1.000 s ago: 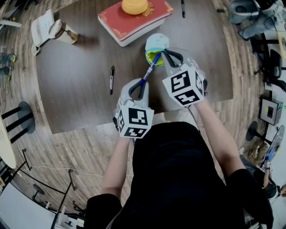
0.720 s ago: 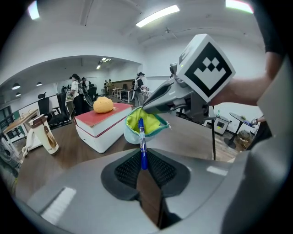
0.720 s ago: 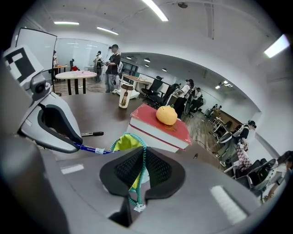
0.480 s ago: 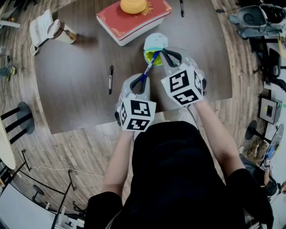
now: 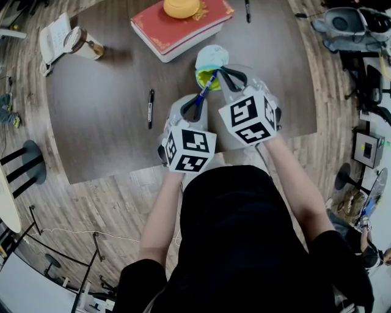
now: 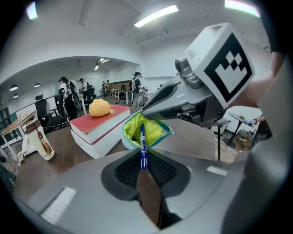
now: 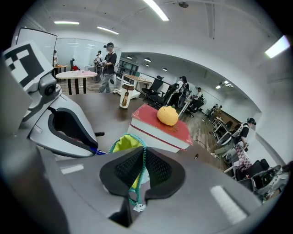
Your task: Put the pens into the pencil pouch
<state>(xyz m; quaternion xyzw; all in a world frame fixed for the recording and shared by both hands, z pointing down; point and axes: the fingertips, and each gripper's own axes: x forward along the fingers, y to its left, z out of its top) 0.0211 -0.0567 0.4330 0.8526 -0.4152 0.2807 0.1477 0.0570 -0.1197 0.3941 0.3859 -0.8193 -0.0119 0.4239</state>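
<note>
Blue plastic pen (image 6: 143, 146) is pinched in the left tongs (image 5: 194, 109), which are nearly closed on the barrel. The tip points into the mouth of the pale-blue fabric pencil pouch (image 5: 211, 58) with the yellow-green lining. It looks just past the zip edge; most of the barrel is outside.

Right tongs (image 7: 137, 176) are clamped tight on the pouch's teal zip edge, holding the mouth open toward the pen. The pouch sits on the dark brown table (image 5: 98, 122), just in front of the red hardback book (image 5: 183, 24).

Progress, my read: this pen is about halfway in. I see no other pen in the lining, but the pouch's depth is hidden.

Left to do:
- Push this pen home and release it.
- Fetch the thin black pen (image 5: 151, 109) lying on the table, left of the left tongs.
- Fetch the second black pen (image 5: 247, 10) at the far edge, right of the book.

Count:
- Pens: 3 (1 blue, 2 black).
- Pouch: 1.
- Book: 1, with 1 round yellow-orange thing (image 5: 181, 8) on top.
- Small brown-and-white container (image 5: 85, 43): 1, at the far left corner. Can't tell what it is.
</note>
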